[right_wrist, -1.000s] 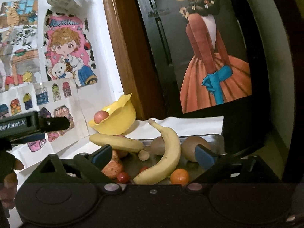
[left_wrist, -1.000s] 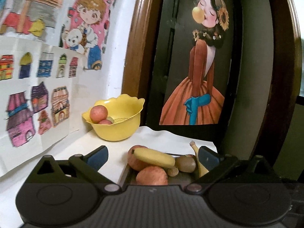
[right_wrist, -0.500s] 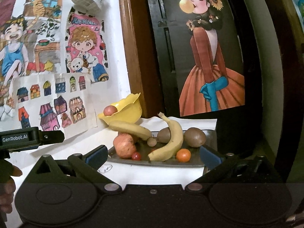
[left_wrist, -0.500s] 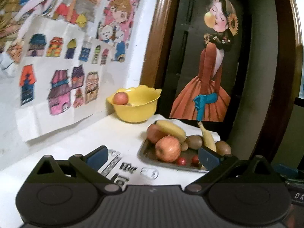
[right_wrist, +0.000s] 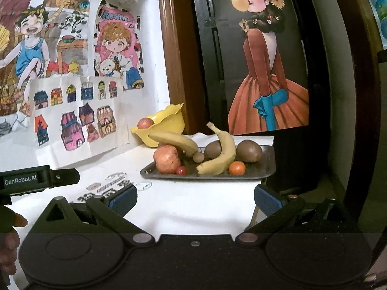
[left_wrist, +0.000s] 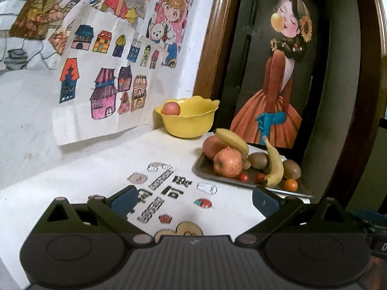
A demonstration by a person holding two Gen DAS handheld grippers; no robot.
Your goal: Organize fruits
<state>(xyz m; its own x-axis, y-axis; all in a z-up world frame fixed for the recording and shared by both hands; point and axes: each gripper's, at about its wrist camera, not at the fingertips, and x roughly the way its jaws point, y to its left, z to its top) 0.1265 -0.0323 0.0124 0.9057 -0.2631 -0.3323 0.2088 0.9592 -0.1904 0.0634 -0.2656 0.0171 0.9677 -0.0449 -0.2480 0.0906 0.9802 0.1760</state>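
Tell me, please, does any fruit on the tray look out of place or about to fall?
Nothing has spilled. One banana lies on top of the apples rather than flat on the tray, with its end sticking out past the tray towards the yellow bowl. It might roll off if those apples are moved.

Yellow bowl (right_wrist: 169,123) at 12 o'clock of the tray (right_wrist: 266,169): lower half hidden behind banana (right_wrist: 174,140), contents mostly out of sight. Rear apple (left_wrist: 211,146) half covered by front apple (left_wrist: 227,162). Left gripper (right_wrist: 38,177) cut off by frame edge. Table (left_wrist: 96,164) sticker text unreadable.
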